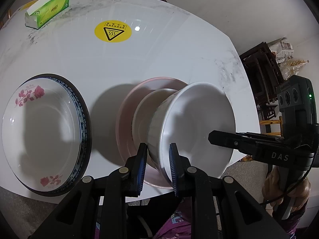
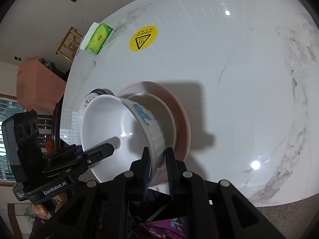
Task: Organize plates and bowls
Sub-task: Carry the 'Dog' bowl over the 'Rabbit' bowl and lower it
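Both grippers grip one white bowl (image 1: 191,119), tilted, w/ its base towards the pink plate (image 1: 127,107), prob. for nesting. Left gripper (image 1: 157,160) jaws clamp the rim at 6 o'clock; right gripper (image 2: 157,166) jaws clamp the wall. Flower plates (image 1: 43,131) are stacked at 9 o'clock on the tabletop (image 1: 159,49).

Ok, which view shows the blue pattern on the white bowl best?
The right wrist view: the white bowl turns its outer wall to that camera, so the blue pattern shows plainly. The left wrist view shows the same bowl's inside and a blurred strip of wall, with no pattern visible.
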